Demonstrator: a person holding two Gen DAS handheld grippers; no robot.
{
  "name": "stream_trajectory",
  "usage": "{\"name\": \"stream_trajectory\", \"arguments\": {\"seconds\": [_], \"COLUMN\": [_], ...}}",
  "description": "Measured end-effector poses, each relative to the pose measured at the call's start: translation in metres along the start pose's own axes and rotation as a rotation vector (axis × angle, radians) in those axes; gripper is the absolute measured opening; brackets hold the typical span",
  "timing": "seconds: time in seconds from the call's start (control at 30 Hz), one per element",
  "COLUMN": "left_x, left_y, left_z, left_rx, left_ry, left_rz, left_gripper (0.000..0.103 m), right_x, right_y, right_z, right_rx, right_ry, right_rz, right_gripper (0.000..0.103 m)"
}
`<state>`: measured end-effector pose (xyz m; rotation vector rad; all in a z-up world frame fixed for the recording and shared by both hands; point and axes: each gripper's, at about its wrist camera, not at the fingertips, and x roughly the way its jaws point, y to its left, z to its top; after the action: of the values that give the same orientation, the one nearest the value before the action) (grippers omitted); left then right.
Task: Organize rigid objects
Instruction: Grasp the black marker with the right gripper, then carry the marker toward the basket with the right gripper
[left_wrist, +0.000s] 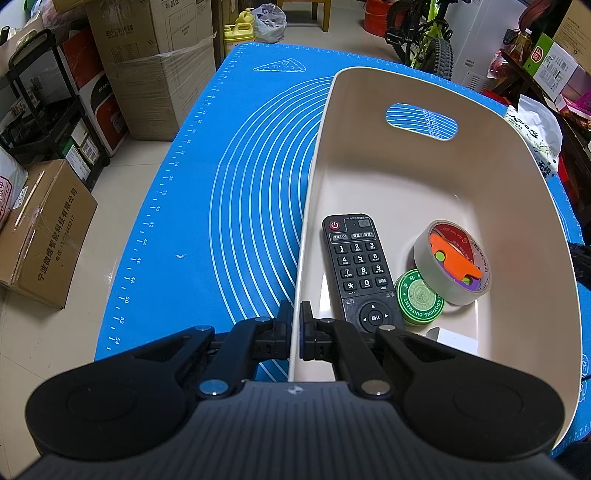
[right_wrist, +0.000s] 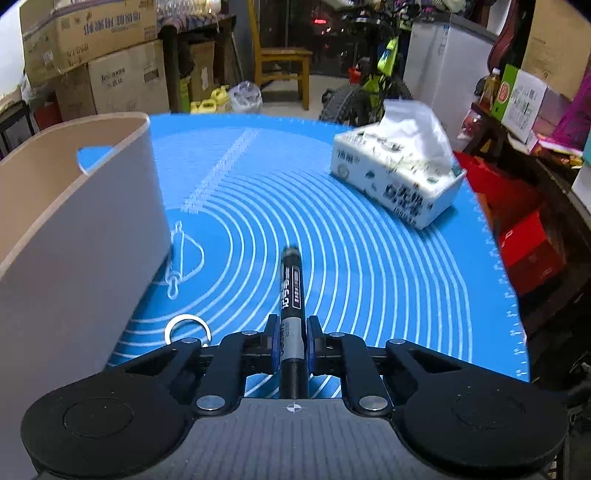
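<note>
The left tongs (left_wrist: 295, 314) are clamped on the near left wall of the cream bin (left_wrist: 509, 192), one pad outside and one inside, with the thin rim pinched between them. The bin stands on the blue mat (left_wrist: 221, 184) that covers the counter.

Inside it, a black remote (left_wrist: 356, 269) lies flat along the left wall, its long axis running from near to far, power button at the far end. Beside it to the right sits a round green ointment tin (left_wrist: 419, 295), touching a roll of pale tape (left_wrist: 452, 264) that lies tilted against the bin's floor and right side. An orange and purple folding tool (left_wrist: 454, 260) rests across the roll's hole.

In the right wrist view, the right tongs (right_wrist: 291, 341) are shut on a black marker (right_wrist: 291, 291) — the blue pads (right_wrist: 274, 347) press its barrel from both sides. The marker's long axis runs straight ahead along the fingers, its far end pointing away over the mat's white rings toward the far edge, its near end passing back under the tongs' body. Whether that far tip touches the mat I cannot tell.

The bin's outer wall (right_wrist: 110, 221) stands just left of the marker — apart from it. A small white ring (right_wrist: 186, 326) lies on the mat near the left finger. A tissue box (right_wrist: 399, 177) sits well away, to the far right.
</note>
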<state>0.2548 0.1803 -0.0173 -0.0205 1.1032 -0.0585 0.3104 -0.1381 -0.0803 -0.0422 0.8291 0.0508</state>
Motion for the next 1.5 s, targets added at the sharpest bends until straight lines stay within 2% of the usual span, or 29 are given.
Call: {"name": "stream_trajectory", "arguments": {"seconds": [0.17,0.77,1.1,1.27,1.5], "left_x": [0.0,0.0,0.001,0.001,0.0], "left_y": [0.0,0.0,0.0,0.0,0.0], "left_z": [0.0,0.0,0.0,0.0,0.0], "left_rx": [-0.001,-0.002,-0.001,-0.001,-0.001], "left_ry": [0.0,0.0,0.0,0.0,0.0], "left_rz": [-0.001,-0.001,-0.001,0.0,-0.001], "left_gripper": [0.005,0.005,0.005,0.005,0.005], "right_x": [-0.025,-0.102,-0.142,-0.139,-0.115], "right_y": [0.003,0.032,0.088,0.125,0.165], "right_z": [0.009,0.056,0.087,0.086,0.07], "right_rx": [-0.004,-0.066,-0.124,-0.17,-0.214], "right_ry": [-0.055,-0.222,-0.328,-0.305,-0.212], "right_rz": [-0.015,0.059,0.197,0.271,0.32], "right_gripper": [0.025,0.025,0.025,0.025,0.025]}}
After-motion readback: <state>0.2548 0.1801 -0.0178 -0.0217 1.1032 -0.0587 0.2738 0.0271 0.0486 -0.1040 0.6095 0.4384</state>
